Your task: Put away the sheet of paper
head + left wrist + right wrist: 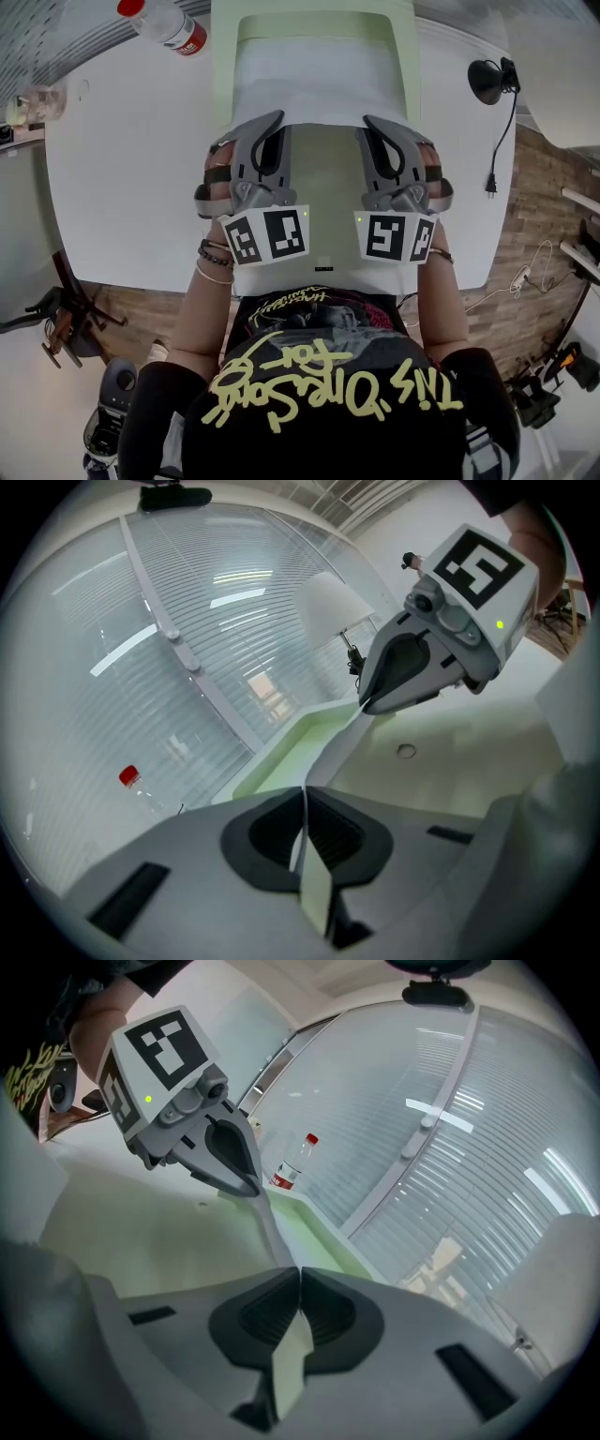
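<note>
Your left gripper (pixel 277 120) and right gripper (pixel 368 122) pinch the sheet (pixel 319 84) above the tray (pixel 221 66) — lowering and release look left to do.

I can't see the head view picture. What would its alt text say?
Seen from above, a person's left gripper and right gripper are each shut on the near edge of a white sheet of paper over a pale green tray on a white table; a red-capped bottle is at far left.
</note>
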The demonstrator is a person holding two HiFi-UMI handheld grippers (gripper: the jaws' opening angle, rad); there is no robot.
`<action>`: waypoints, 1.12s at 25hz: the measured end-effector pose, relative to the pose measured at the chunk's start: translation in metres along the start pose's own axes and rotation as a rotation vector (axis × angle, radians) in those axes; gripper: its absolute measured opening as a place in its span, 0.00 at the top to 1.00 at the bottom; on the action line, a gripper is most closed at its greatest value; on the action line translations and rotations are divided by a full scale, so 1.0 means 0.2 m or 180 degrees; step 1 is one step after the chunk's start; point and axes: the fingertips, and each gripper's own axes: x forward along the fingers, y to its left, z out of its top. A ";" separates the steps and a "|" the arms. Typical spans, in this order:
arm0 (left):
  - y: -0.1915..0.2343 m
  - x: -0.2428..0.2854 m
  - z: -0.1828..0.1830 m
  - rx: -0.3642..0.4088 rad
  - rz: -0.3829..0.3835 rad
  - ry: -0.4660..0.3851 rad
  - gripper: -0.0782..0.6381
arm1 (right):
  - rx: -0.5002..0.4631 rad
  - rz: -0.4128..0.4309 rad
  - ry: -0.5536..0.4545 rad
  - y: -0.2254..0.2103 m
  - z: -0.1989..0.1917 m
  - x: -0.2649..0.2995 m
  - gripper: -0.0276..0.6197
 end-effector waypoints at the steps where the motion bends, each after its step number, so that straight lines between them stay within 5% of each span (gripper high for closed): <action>1: 0.00 0.00 0.00 0.0000 0.0001 0.0002 0.88 | 0.0006 -0.0002 0.0001 0.00 0.00 0.00 0.94; 28: 0.04 0.07 0.01 -0.0057 0.0029 0.0008 0.88 | 0.0004 -0.0012 0.0012 -0.05 0.00 0.06 0.94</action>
